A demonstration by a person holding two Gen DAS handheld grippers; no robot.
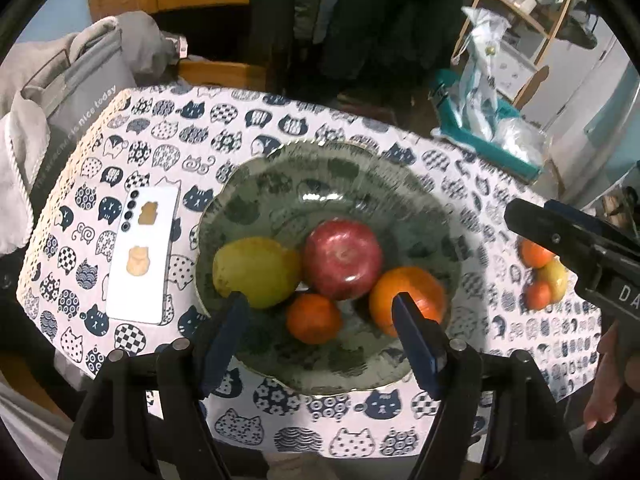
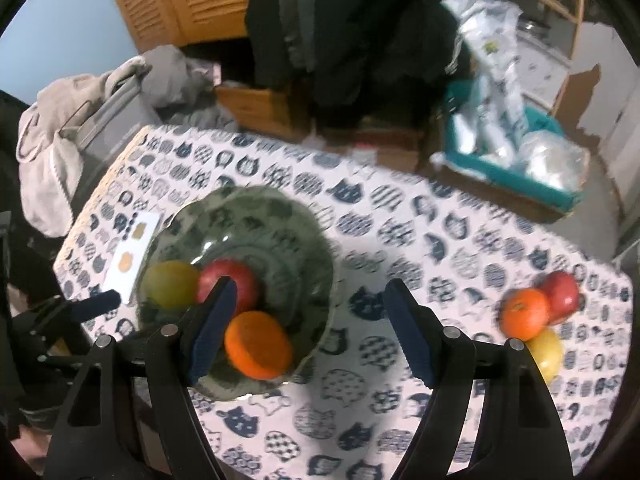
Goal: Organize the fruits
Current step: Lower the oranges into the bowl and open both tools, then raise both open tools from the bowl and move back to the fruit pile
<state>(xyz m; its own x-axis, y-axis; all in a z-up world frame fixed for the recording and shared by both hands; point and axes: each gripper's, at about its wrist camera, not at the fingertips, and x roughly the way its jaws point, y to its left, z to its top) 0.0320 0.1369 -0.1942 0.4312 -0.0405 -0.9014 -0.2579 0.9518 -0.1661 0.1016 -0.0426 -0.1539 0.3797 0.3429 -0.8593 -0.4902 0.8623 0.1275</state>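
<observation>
Room: bare tablecloth (image 2: 400, 216) right of the green plate (image 1: 280, 184), table edge beyond | Around: white phone (image 1: 144, 256) just left of the plate; three loose fruits (image 2: 536, 312) well right | Plate: pear (image 1: 252, 268), red apple (image 1: 342, 256), two oranges (image 1: 400, 292) | My left gripper (image 1: 320, 312) and right gripper (image 2: 308, 332): both released, empty, above the plate.

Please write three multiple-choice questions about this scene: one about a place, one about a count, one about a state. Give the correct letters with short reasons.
1. Where does the white phone lie?
A. in the plate
B. on the tablecloth beside the plate
C. in the teal bin

2. How many fruits are in the green plate?
A. two
B. four
C. six

3. How is the left gripper?
A. open, empty
B. shut on the apple
C. shut on the phone

Answers: B, it lies flat beside the rim; B, pear, apple, two oranges; A, nothing between its fingers.
</observation>
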